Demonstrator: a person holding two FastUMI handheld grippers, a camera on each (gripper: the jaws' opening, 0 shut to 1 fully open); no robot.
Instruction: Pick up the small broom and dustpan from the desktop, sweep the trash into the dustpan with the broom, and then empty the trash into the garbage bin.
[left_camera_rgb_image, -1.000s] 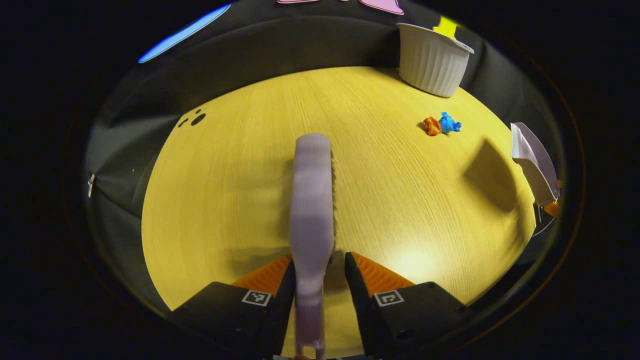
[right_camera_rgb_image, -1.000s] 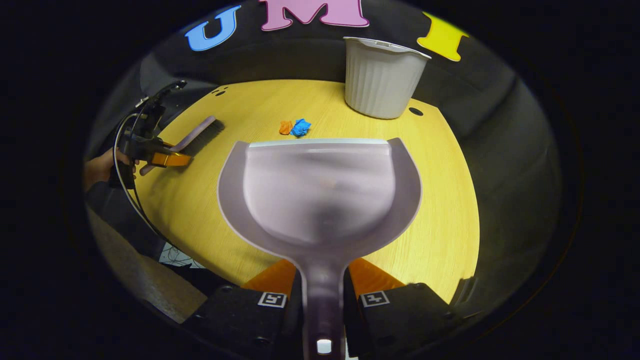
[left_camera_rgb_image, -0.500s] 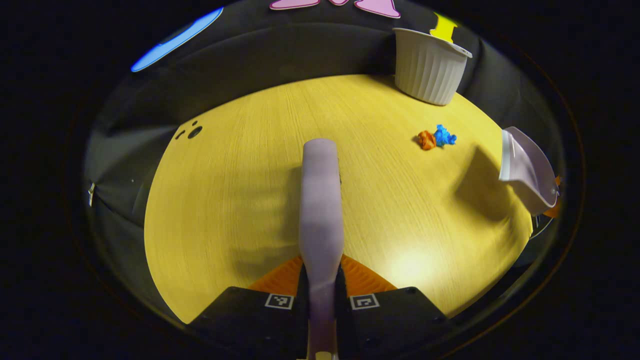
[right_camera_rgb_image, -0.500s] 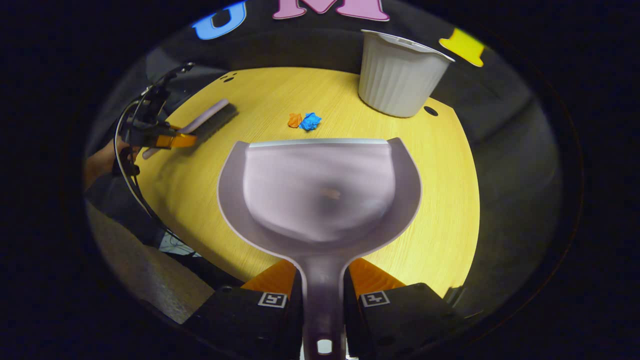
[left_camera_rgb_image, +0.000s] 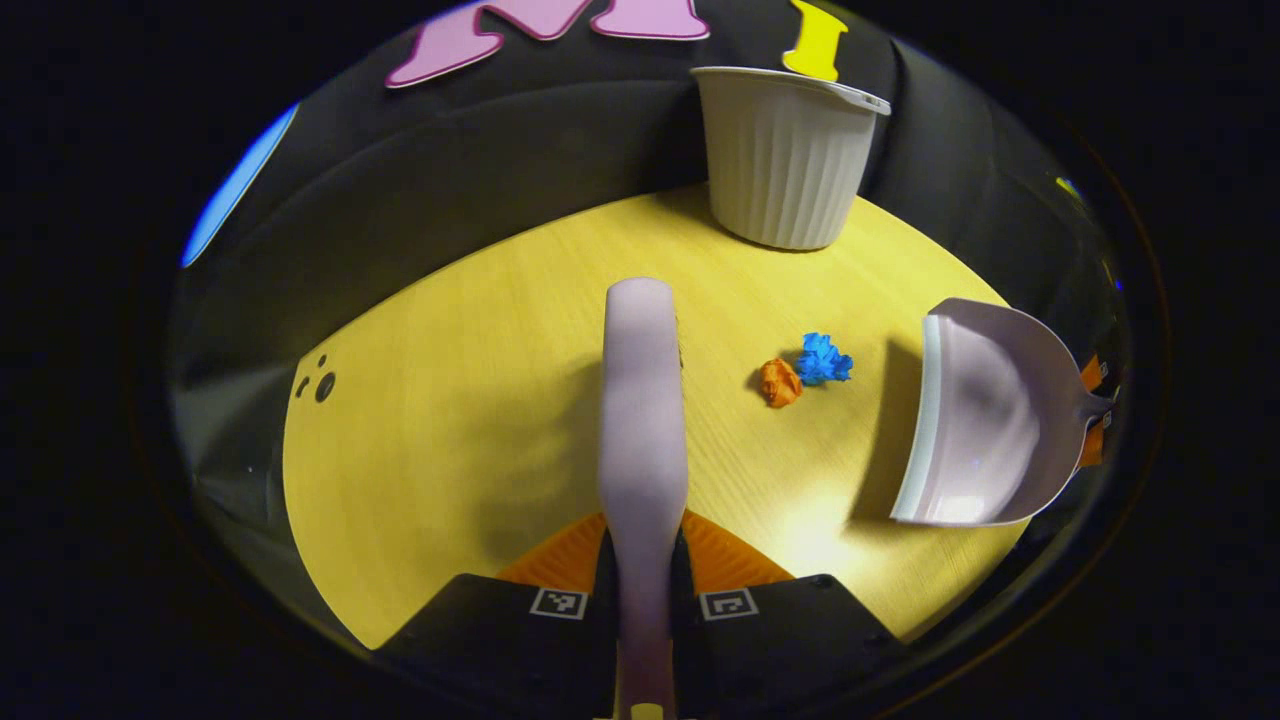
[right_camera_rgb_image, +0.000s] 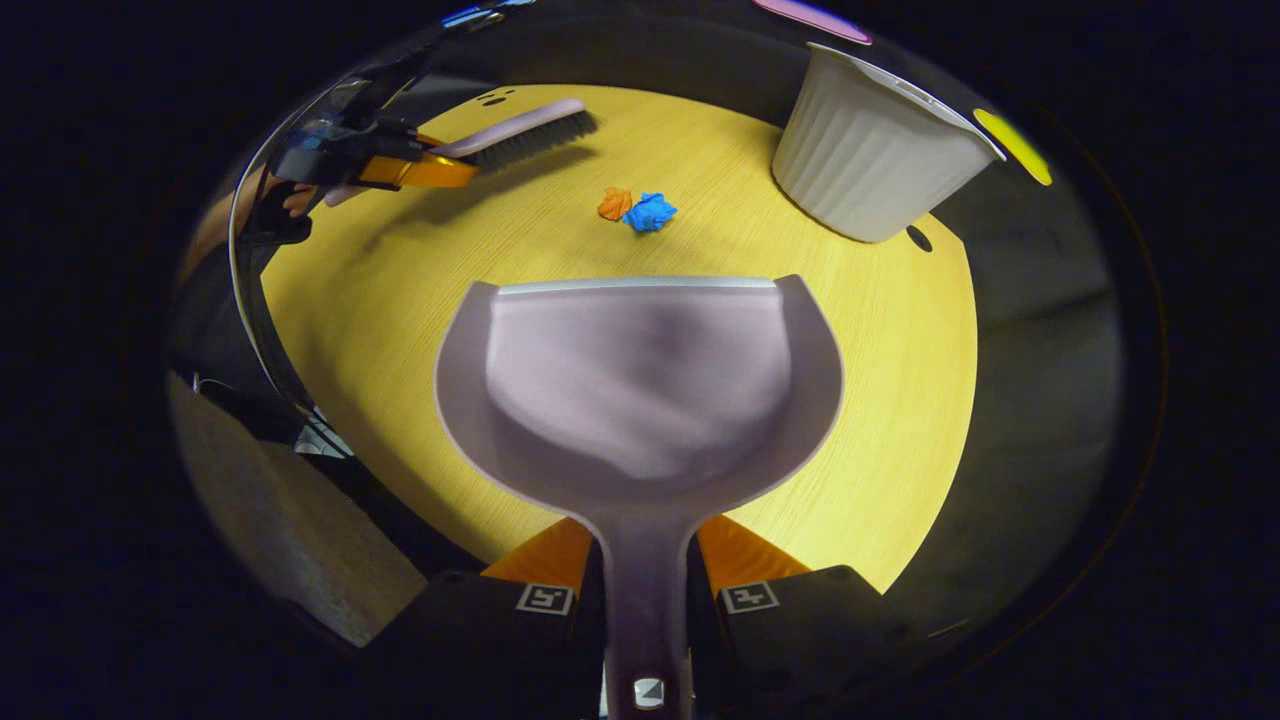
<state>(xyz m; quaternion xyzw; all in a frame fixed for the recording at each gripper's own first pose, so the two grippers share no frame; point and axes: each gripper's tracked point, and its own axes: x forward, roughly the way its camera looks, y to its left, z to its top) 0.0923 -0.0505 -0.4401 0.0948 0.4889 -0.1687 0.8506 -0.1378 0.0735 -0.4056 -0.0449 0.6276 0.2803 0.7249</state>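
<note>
My left gripper (left_camera_rgb_image: 642, 545) is shut on the lilac broom (left_camera_rgb_image: 642, 400), which points forward above the yellow desktop (left_camera_rgb_image: 450, 420). Right of the broom's tip lie an orange paper ball (left_camera_rgb_image: 780, 381) and a blue paper ball (left_camera_rgb_image: 823, 359), touching each other. The lilac dustpan (left_camera_rgb_image: 985, 415) hangs to their right, its open lip facing them. In the right gripper view, my right gripper (right_camera_rgb_image: 645, 560) is shut on the dustpan (right_camera_rgb_image: 640, 385) handle. The trash (right_camera_rgb_image: 637, 209) lies beyond the pan's lip. The left gripper (right_camera_rgb_image: 400, 168) holds the broom (right_camera_rgb_image: 525, 130) at upper left.
A white ribbed garbage bin (left_camera_rgb_image: 785, 150) stands at the desktop's far edge, beyond the trash; it shows at upper right in the right gripper view (right_camera_rgb_image: 875, 160). Small dark holes (left_camera_rgb_image: 322, 385) mark the desktop's left side. A hand (right_camera_rgb_image: 290, 200) holds the left gripper.
Both grippers have swung toward the trash: the balls now sit closer to the broom's tip, and the dustpan has moved in from the right edge. The left gripper closed on the broom a second ago.
</note>
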